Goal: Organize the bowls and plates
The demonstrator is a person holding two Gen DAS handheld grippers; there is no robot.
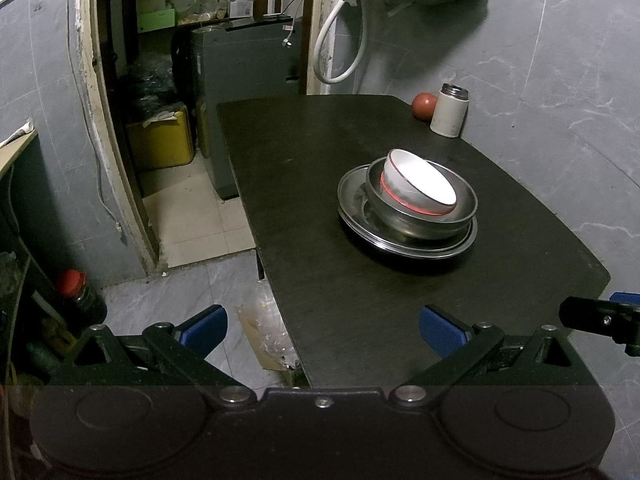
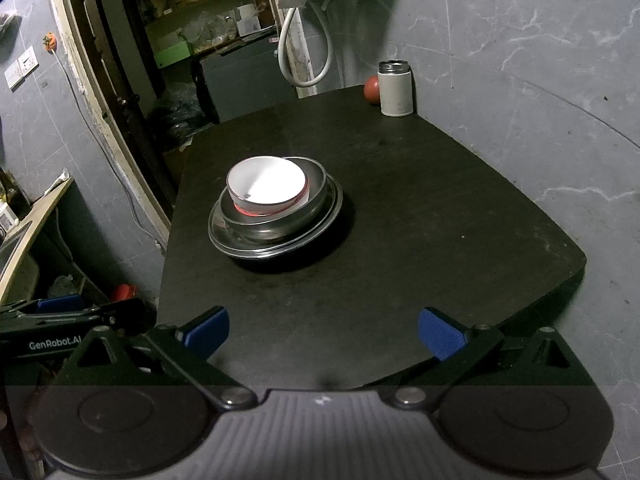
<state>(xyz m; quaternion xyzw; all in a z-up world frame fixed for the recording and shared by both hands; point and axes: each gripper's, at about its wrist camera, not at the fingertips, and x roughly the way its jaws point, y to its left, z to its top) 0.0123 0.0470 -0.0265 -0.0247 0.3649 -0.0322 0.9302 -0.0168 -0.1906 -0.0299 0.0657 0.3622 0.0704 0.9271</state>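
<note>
Both my tools hang back from the stack, near the bottom of each frame. My left gripper (image 1: 323, 326) stands wide open with nothing between its blue pads, and my right gripper (image 2: 323, 328) is the same, spread wide and empty.

The dishes sit together on the dark table (image 1: 400, 320), right of centre in the left wrist view and left of centre in the right wrist view. The white bowl (image 1: 420, 182) with its red band rests tilted inside the steel bowl (image 1: 424, 216), leaning on that bowl's wall and not seated flat. The steel bowl stands on the steel plates (image 1: 360, 208), pushed toward one side of them and not centred.

My worry is that tilt. If I nudge the white bowl's raised rim with one pad, I judge it could rock or slide round inside the steel bowl, and a ceramic bowl knocking on metal might chip. A pinch on the thin steel rim could slip, since polished metal gives little hold. Lifting the steel bowl off-centre might also drag the top plate along with it.

Counting: one white bowl, one steel bowl, and what looks like two plates by their doubled edge, though I cannot be sure. At the top right of the table stand one white steel-lidded canister (image 1: 449, 111) and, touching or just behind it, one red round fruit (image 1: 424, 106).
</note>
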